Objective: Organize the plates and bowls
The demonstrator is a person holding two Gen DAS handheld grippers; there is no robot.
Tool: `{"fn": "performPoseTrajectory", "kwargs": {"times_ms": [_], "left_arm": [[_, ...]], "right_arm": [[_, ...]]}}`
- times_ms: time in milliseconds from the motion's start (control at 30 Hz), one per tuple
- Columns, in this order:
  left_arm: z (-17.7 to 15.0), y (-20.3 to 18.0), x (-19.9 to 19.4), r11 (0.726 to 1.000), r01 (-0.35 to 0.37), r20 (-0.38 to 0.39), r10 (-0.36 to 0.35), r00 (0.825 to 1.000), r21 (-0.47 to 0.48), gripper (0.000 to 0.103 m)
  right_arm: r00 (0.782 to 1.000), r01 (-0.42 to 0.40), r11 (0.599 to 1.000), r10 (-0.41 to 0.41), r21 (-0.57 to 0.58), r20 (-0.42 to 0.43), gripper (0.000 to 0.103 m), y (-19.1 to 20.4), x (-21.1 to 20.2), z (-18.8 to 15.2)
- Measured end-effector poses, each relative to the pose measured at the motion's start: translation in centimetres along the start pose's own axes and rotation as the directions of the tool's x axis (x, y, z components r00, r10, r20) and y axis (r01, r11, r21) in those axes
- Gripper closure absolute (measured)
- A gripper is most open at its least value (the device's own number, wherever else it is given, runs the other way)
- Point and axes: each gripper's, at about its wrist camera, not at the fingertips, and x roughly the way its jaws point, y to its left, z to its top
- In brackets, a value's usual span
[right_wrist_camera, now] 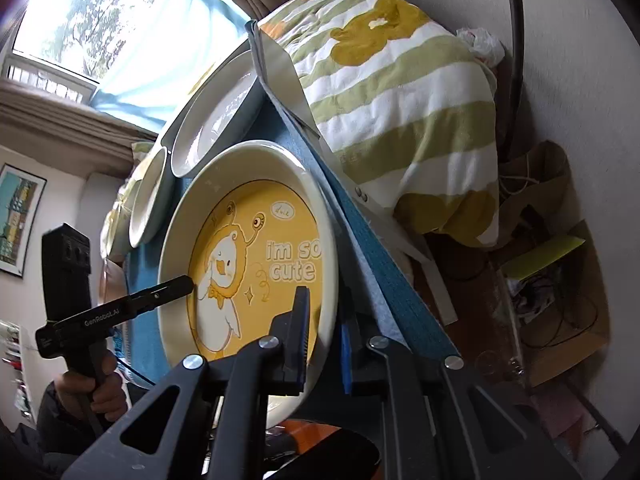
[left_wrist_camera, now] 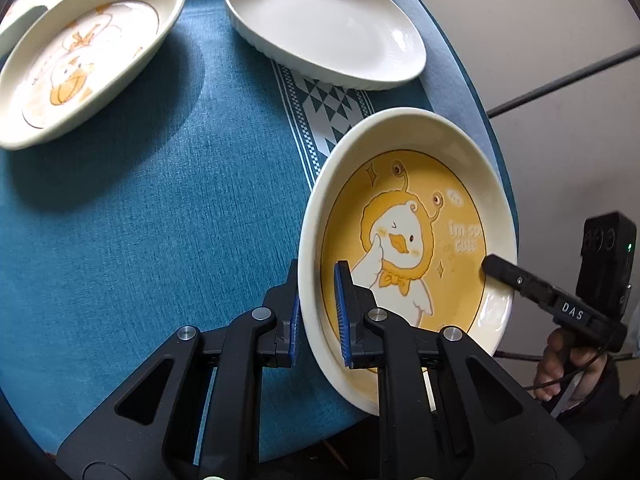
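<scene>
Over the blue tablecloth [left_wrist_camera: 140,220], both the left gripper [left_wrist_camera: 318,312] and right gripper [right_wrist_camera: 322,344] pinch opposite rims of the round yellow cartoon-duck ceramic plate [left_wrist_camera: 408,240], the white oval dish [left_wrist_camera: 320,20] well ahead.

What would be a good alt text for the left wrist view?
The left gripper clamps the rim of a yellow cartoon-duck ceramic plate, with the right gripper at its far rim. Beyond, two oval cream dishes lie on a teal tablecloth.

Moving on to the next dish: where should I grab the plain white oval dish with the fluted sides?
Take the plain white oval dish by its rim, one finger inside, one outside, at the long side facing the grippers. It sits flat on the blue tablecloth with that raised wall exposed.
</scene>
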Motion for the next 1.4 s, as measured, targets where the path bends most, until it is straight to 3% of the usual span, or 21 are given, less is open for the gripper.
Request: {"fn": "performPoseTrajectory", "kwargs": {"times_ms": [367,700,1033,1400], "left_arm": [[-1.9,-1.1,-4.0,1.000,-0.020,0.077,0.021,0.997,-0.020,0.090],[-5.6,0.8,-10.7,0.991,-0.044,0.214,0.070,0.974,-0.124,0.090],[-10.5,8.8,-17.9,0.964,-0.086,0.281,0.158,0.947,-0.253,0.090],[-14.4,20.5,-19.8,0.945,-0.109,0.224,0.184,0.957,-0.308,0.090]], "right_arm": [[1.000,0.019,0.993,-0.016,-0.113,0.024,0.091,2.1,-0.6,0.5],[0.999,-0.030,0.953,0.036,-0.302,0.014,0.091,8.5,-1.2,1.8],[0.994,-0.111,0.901,0.095,-0.419,-0.060,0.090,18.1,3.0,-0.1],[0.989,-0.127,0.899,0.080,-0.419,-0.127,0.091,25.7,11.6,-5.3]]}}
